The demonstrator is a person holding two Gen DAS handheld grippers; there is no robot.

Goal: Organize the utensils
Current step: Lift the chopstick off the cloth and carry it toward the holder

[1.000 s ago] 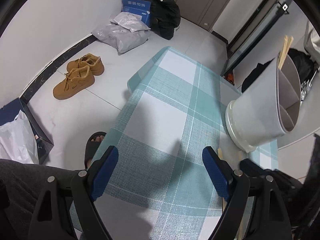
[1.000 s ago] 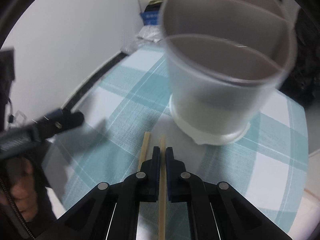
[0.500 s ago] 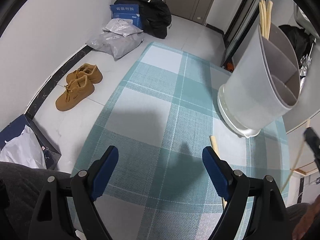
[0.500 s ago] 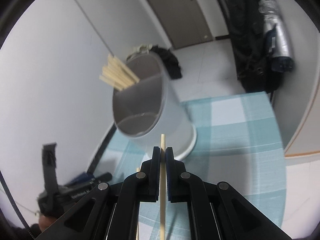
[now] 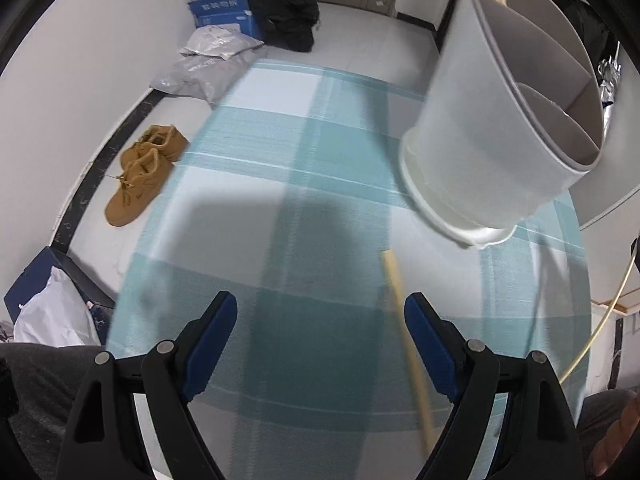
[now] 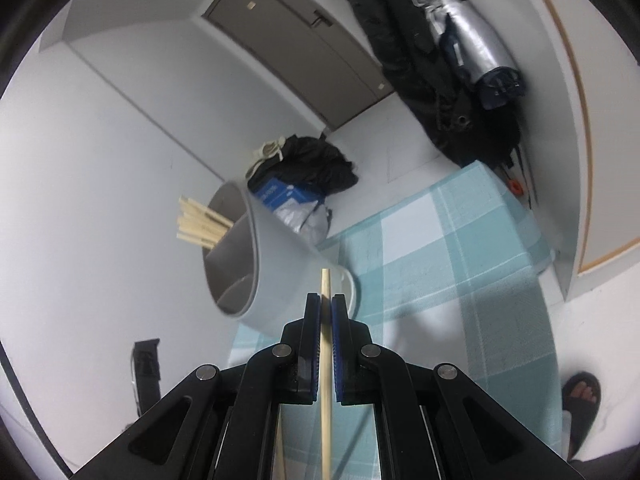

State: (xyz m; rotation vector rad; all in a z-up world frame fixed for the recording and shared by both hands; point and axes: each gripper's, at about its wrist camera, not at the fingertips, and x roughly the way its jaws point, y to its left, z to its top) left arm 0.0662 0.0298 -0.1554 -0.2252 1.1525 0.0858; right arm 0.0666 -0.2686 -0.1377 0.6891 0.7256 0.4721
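Wooden chopstick [image 6: 326,344] between right tongs [image 6: 327,308]

White walls [image 6: 100,128], grey door [image 6: 304,52] far, pale tile floor [image 5: 360,40], teal-checked tablecloth [image 5: 280,184] near.

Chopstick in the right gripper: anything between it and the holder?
Nothing visible. The right gripper is shut on the chopstick, whose tip points toward the grey holder. Only open air lies between them. The bundle of chopsticks already fills the holder's far compartment; the nearer compartments look free.
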